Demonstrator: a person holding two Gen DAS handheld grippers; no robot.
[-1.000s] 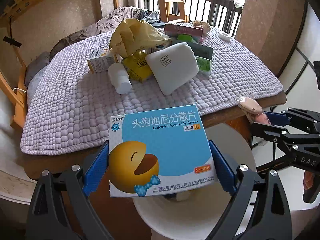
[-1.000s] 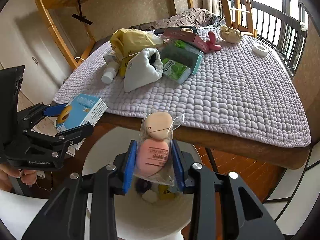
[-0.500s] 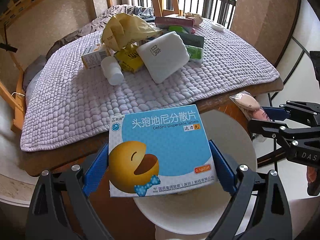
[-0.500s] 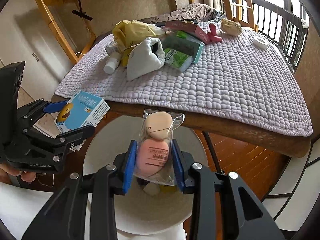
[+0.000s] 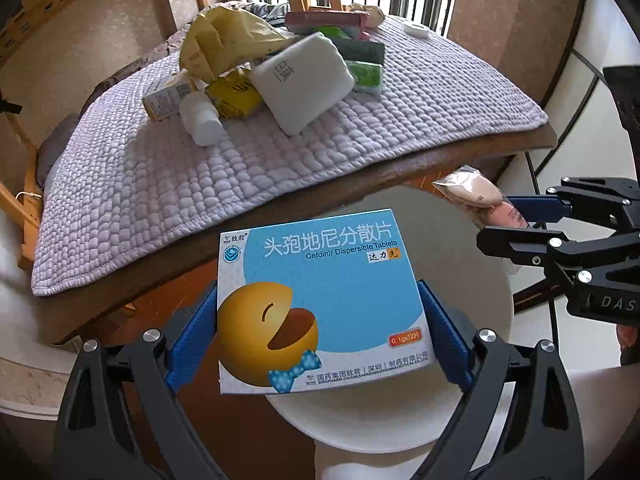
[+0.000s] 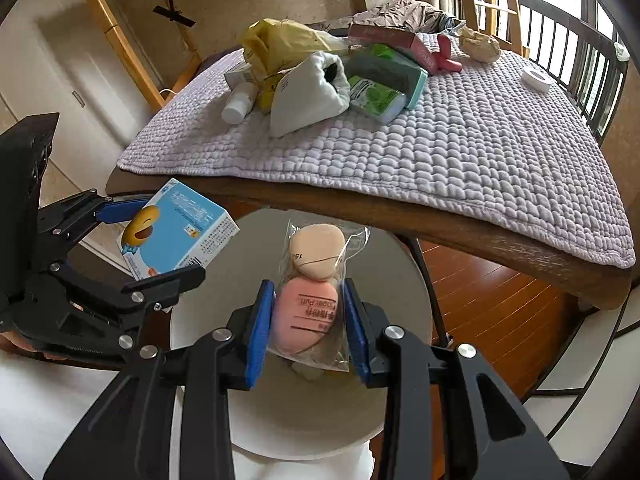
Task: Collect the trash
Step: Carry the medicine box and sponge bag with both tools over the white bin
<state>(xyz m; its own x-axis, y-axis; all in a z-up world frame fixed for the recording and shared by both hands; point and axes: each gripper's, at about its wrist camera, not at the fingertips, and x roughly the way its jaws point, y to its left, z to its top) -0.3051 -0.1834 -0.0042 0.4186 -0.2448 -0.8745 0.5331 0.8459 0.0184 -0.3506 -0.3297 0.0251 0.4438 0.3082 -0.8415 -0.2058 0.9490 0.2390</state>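
My left gripper (image 5: 320, 320) is shut on a blue medicine box (image 5: 320, 304) with a yellow cartoon face and holds it over the near edge of a white trash bin (image 5: 472, 320). The box also shows in the right wrist view (image 6: 176, 236). My right gripper (image 6: 306, 324) is shut on a clear bag of makeup sponges (image 6: 314, 280), held over the open bin (image 6: 400, 280). The sponge bag appears at the right in the left wrist view (image 5: 476, 196). Some trash lies at the bin's bottom, mostly hidden by the bag.
A wooden table with a lilac quilted mat (image 5: 200, 176) stands behind the bin. On it lie a yellow bag (image 5: 224, 40), white pouch (image 5: 304, 80), white bottle (image 5: 200, 120), green packs (image 6: 376, 96) and a tape roll (image 6: 536, 76). Railing stands behind.
Both grippers have drawn back and lower from the table with their items still held, so the bin opening sits more fully under them. Neither grip has changed.
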